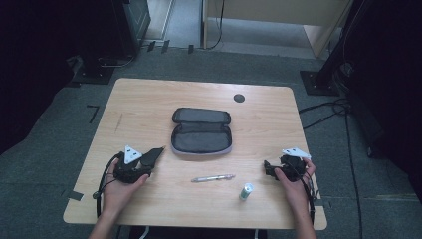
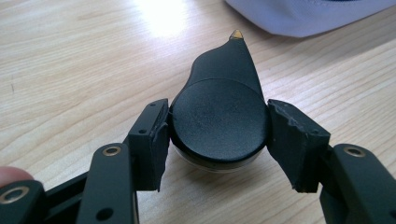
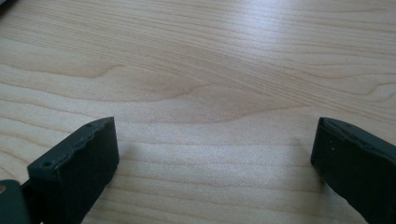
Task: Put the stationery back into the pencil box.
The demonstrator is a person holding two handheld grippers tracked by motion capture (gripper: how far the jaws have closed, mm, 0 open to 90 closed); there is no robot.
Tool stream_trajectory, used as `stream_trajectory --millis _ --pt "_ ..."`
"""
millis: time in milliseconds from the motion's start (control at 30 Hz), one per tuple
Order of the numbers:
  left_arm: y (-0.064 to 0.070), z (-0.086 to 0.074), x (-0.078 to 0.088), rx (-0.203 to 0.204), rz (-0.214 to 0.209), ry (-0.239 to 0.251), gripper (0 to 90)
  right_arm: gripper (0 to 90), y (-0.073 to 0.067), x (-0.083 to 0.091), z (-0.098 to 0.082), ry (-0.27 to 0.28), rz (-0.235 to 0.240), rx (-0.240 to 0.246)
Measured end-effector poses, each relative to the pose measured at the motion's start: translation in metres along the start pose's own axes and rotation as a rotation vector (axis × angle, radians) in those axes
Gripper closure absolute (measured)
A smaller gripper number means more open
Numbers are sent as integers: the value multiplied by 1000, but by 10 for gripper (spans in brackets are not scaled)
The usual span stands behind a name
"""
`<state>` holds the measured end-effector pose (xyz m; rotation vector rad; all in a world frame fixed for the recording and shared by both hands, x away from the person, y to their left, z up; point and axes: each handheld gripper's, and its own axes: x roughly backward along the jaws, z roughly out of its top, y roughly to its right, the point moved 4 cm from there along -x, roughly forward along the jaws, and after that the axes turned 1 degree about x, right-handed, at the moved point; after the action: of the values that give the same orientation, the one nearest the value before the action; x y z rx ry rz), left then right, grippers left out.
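1. Left gripper (image 1: 149, 162) pinches a black marker-like object (image 2: 219, 112) by its round rear end, one pad (image 2: 156, 140) on each side of the curved body. On that rounded surface the hold looks shallow, so the object could twist or squirt out if the squeeze is uneven. Its pointed tip aims toward the case.
2. Open pencil case (image 1: 201, 130) lies at mid-table, flat, just beyond that tip. Its low soft rim could catch the tip and shove the whole case along the table (image 1: 149, 99) instead of letting the object in.
3. Silver pen (image 1: 213, 178) lies loose in front of the case, well apart from both hands. It will likely roll if a sleeve or cable brushes it.
4. Small green-capped tube (image 1: 246, 191) sits near the front edge; a knock could send it off.
5. Right gripper (image 1: 271, 169) rests on the wood with jaws spread wide and nothing between them. Its trailing cable could drag the tube.
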<state>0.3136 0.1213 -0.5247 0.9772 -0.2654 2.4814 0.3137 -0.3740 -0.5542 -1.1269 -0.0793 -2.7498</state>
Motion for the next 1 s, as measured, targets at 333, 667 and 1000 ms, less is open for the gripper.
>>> stream_trajectory --millis 333,667,1000 --pt "-5 9 9 14 -7 28 422 4 0 0 0 0 0 1" --pt "-8 21 15 24 -14 60 422 4 0 0 0 0 0 0" --pt "-4 37 19 8 -27 85 422 4 0 0 0 0 0 0"
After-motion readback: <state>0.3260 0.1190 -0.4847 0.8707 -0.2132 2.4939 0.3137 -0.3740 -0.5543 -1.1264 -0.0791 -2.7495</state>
